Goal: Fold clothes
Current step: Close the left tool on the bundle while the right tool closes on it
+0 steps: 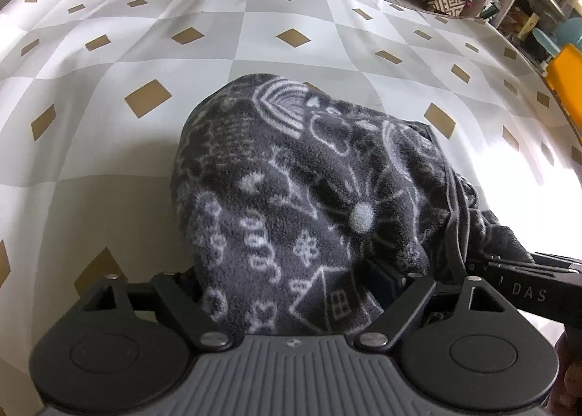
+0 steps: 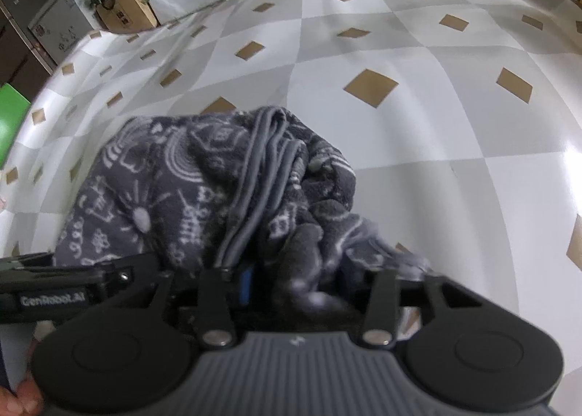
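Left wrist view shows the fleece garment bunched on the checked tablecloth, draped over both grippers, whose jaw state I cannot tell, so no neat fold is visible

The bunched fleece garment fills the near middle — checkered tabletop lies open all around it.

From each gripper we look forward and down, close over the bunched dark fleece garment and checkered tablecloth both views share.
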`<action>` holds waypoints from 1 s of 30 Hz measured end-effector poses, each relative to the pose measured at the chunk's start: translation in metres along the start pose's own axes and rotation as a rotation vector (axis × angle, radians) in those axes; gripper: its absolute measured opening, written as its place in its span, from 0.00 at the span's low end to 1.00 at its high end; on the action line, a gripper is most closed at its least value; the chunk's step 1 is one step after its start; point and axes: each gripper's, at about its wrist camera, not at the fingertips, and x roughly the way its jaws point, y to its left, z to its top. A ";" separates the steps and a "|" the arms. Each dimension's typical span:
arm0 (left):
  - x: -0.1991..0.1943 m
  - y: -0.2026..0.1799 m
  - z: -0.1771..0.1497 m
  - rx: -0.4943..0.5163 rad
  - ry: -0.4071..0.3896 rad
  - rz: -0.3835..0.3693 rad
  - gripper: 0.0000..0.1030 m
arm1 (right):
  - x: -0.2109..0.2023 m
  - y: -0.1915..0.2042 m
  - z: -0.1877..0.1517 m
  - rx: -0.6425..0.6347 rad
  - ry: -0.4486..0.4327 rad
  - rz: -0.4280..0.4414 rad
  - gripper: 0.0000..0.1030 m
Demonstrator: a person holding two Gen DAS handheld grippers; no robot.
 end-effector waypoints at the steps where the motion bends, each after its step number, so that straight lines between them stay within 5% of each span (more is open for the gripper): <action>1: 0.002 0.004 0.000 -0.023 0.007 0.000 0.95 | 0.001 -0.003 0.000 0.020 0.003 -0.006 0.60; 7: 0.007 0.017 0.000 -0.109 0.039 -0.022 1.00 | 0.005 -0.010 -0.002 0.063 0.004 -0.010 0.71; 13: 0.009 0.015 -0.002 -0.087 0.027 -0.032 0.99 | 0.007 -0.009 -0.003 0.044 -0.007 -0.022 0.75; 14: 0.009 0.014 -0.003 -0.079 0.024 -0.041 0.97 | 0.008 -0.007 -0.004 0.037 -0.008 -0.025 0.73; 18: 0.005 0.003 -0.006 -0.017 -0.008 -0.048 0.86 | 0.006 0.002 -0.003 -0.024 -0.019 0.027 0.37; 23: -0.007 0.004 -0.002 -0.031 -0.045 -0.063 0.66 | -0.001 0.008 -0.002 -0.049 -0.043 0.036 0.30; 30: -0.018 0.004 0.002 -0.045 -0.061 -0.073 0.60 | -0.013 0.016 0.002 -0.076 -0.080 0.060 0.29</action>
